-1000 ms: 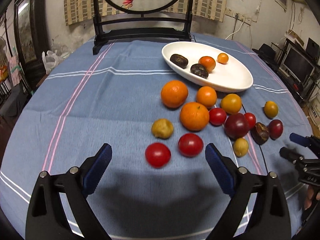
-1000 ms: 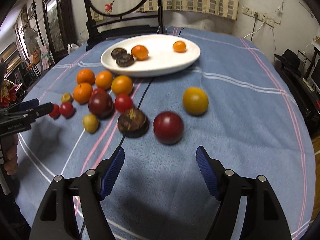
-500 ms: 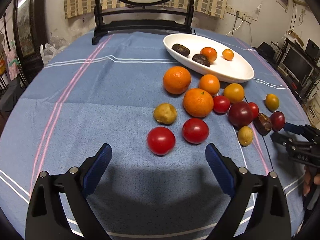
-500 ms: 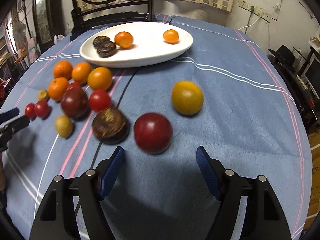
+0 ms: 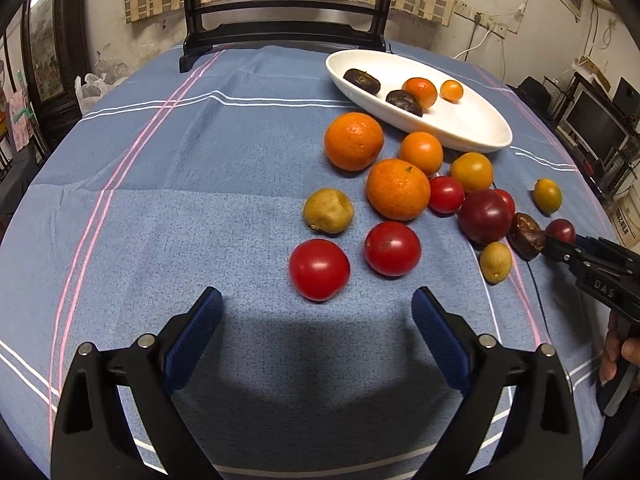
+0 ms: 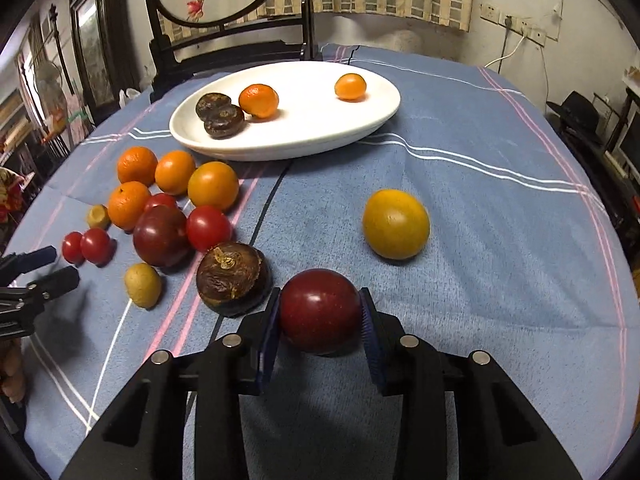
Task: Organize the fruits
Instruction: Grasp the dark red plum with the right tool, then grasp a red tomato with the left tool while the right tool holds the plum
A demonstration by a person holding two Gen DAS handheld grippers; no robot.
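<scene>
The right gripper (image 6: 320,316) is closing in on the dark red plum (image 6: 319,310), where half a second ago its jaws stood wide open with the fruit lying loose on the cloth ahead of them; now both blue pads sit against the plum's flanks and the fruit is pinched between them, low on the blue tablecloth (image 6: 480,240), right beside the brown water chestnut (image 6: 232,278). That's the pickup made, by the look of it, and the likely next leg is a lift and a carry over to the white oval plate (image 6: 384,118) at the far side, where two brown chestnuts and two small oranges already lie. Over on the other side, the left gripper (image 5: 316,336) hangs with its jaws spread and nothing between them, poised just short of a red tomato (image 5: 319,269) and its neighbour. Plenty left to sort: the oranges, tomatoes and a yellow fruit (image 6: 396,224) sit off the plate. Watch the plum's smooth skin, it could slip if the squeeze is light.
</scene>
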